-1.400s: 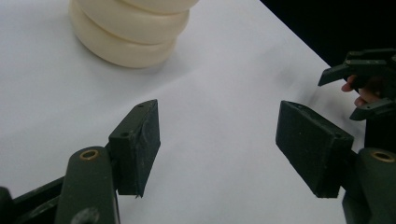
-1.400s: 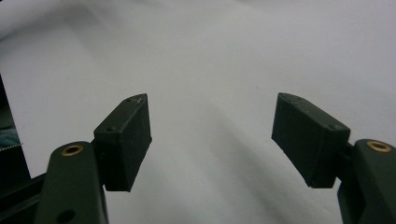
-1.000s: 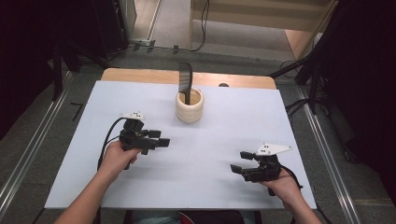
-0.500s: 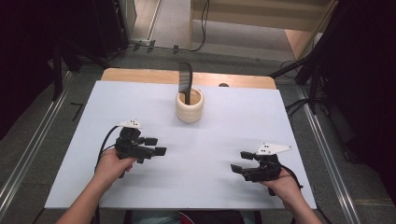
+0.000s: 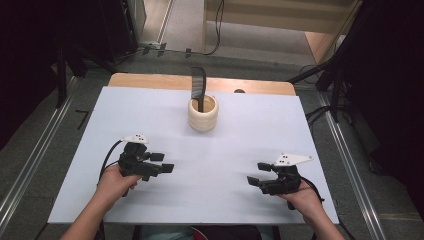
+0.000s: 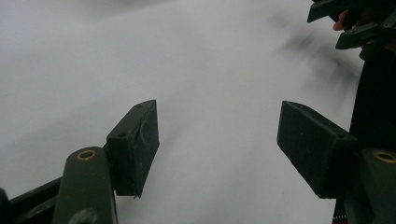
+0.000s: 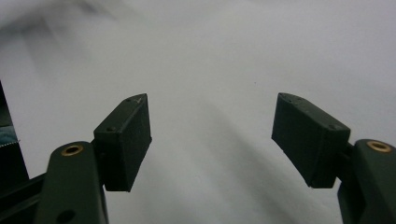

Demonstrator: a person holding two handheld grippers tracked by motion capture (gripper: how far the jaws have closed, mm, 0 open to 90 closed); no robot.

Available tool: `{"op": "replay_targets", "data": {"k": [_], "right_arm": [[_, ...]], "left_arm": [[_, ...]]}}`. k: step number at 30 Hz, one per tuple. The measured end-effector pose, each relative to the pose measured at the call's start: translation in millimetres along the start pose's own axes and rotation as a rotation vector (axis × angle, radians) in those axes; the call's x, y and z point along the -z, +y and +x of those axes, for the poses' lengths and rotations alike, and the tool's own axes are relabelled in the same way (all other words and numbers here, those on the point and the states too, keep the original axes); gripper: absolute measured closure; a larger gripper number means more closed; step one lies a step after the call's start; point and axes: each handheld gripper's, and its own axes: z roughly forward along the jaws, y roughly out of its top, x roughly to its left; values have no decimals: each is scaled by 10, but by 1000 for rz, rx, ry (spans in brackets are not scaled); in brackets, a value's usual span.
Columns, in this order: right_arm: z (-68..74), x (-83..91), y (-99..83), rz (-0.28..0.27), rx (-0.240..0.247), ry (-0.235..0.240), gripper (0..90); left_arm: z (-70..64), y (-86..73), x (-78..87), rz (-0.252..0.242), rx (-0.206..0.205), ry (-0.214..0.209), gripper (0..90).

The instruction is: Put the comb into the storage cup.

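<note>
A cream cup [image 5: 203, 114] stands at the back middle of the white table [image 5: 235, 130], with a black comb [image 5: 198, 85] upright in it. My left gripper [image 5: 164, 162] rests low at the front left, jaws pointing right, open and empty. My right gripper [image 5: 257, 173] sits at the front right, jaws pointing left, open and empty. In the left gripper view my left gripper [image 6: 217, 133] has wide-apart pads over bare white tabletop, and the other gripper [image 6: 359, 23] shows at the top right. In the right gripper view my right gripper [image 7: 210, 135] is spread over plain white surface.
A wooden strip [image 5: 150, 80] runs along the table's far edge. Metal rails [image 5: 30, 165] flank the table on both sides. Cables [image 5: 320, 112] lie on the floor at the right.
My left gripper has drawn back toward the front edge of the table and slightly right. The right gripper has barely shifted.
</note>
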Motion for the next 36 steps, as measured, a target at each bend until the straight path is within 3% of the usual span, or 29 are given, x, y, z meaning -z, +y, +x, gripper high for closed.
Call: {"op": "replay_targets", "data": {"k": [17, 36], "right_arm": [[-9, 11, -2, -1, 0, -2, 264], [-11, 3, 4, 6, 3, -2, 264]], "left_arm": [[-24, -114, 66, 31, -11, 48, 304], [-9, -229, 248, 13, -8, 87, 304]]}}
